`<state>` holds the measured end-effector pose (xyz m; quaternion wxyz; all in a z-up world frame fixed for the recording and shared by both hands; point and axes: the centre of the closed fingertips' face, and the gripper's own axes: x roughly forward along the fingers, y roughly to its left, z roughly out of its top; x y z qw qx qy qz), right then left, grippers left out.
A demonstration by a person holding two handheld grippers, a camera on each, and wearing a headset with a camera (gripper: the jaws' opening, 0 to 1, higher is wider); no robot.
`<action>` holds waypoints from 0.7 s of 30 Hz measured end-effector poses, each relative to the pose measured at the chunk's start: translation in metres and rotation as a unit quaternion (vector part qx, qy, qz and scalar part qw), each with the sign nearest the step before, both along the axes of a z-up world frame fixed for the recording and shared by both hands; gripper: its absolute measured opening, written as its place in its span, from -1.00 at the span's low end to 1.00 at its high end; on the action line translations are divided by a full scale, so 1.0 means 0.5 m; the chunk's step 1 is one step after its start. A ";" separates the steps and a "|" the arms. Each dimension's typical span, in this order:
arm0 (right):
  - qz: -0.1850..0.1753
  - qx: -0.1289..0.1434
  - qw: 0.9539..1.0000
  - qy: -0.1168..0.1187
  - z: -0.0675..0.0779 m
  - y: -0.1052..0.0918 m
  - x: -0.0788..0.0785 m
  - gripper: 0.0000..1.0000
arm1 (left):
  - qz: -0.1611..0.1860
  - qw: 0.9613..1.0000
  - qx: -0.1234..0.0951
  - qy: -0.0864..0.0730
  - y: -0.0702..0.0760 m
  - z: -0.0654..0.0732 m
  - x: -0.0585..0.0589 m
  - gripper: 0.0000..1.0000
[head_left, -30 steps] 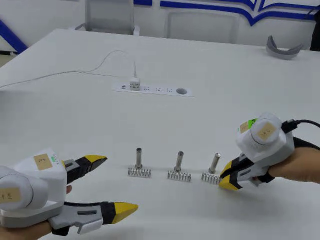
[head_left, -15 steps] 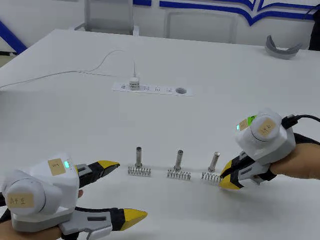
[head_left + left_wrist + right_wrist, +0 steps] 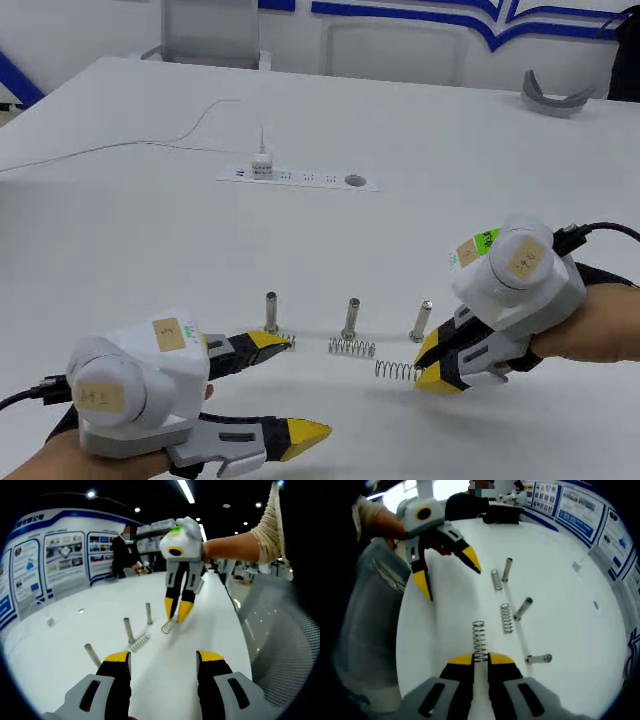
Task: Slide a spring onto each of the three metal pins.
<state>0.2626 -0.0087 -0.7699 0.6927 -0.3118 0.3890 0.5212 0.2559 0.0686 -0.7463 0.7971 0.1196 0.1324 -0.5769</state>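
Three metal pins stand in a row: left [image 3: 271,311], middle [image 3: 351,318] and right [image 3: 421,320]. My right gripper [image 3: 428,372] is shut on one end of a spring [image 3: 398,371], which sticks out left of its tips, in front of the right pin. In the right gripper view that spring [image 3: 479,639] runs forward from the closed tips [image 3: 480,659]. A second spring [image 3: 351,347] lies before the middle pin. A third [image 3: 287,340] lies by the left pin, partly hidden by the upper finger of my open left gripper [image 3: 290,388].
A white power strip [image 3: 300,178] with a plugged charger and cable lies further back on the table. A grey curved object [image 3: 556,96] rests at the far right. In the gripper views a person [image 3: 124,555] stands beyond the table's end.
The right gripper has pulled the right spring out of the row, nearer and to the left. The left gripper has moved forward and right, its upper tip now at the left spring.
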 end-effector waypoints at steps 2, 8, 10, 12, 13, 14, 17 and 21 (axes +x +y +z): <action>0.009 0.000 1.000 0.001 0.000 0.010 -0.003 -0.78 | -0.008 1.000 0.000 -0.001 -0.009 0.000 -0.002 0.00; 0.032 0.003 0.999 -0.002 0.012 0.038 -0.015 -0.77 | -0.029 1.000 0.001 -0.001 -0.034 -0.006 -0.008 -0.14; 0.040 0.001 0.999 -0.002 0.015 0.043 -0.019 -0.77 | -0.035 0.999 0.004 -0.003 -0.041 -0.008 -0.010 -0.18; 0.049 -0.001 0.999 -0.001 0.015 0.048 -0.024 -0.77 | -0.041 0.999 0.005 -0.006 -0.047 -0.008 -0.012 -0.22; 0.053 -0.002 0.999 -0.002 0.016 0.051 -0.027 -0.77 | -0.044 0.999 0.006 -0.007 -0.050 -0.007 -0.013 -0.25; 0.056 -0.003 0.998 -0.001 0.016 0.053 -0.028 -0.77 | -0.046 0.999 0.005 -0.009 -0.052 -0.006 -0.014 -0.27; 0.062 -0.004 0.998 -0.002 0.017 0.058 -0.031 -0.77 | -0.052 0.998 0.005 -0.016 -0.059 -0.002 -0.015 -0.37; 0.069 -0.004 0.998 -0.001 0.018 0.064 -0.035 -0.77 | -0.062 0.998 0.009 -0.030 -0.067 0.000 -0.017 -0.52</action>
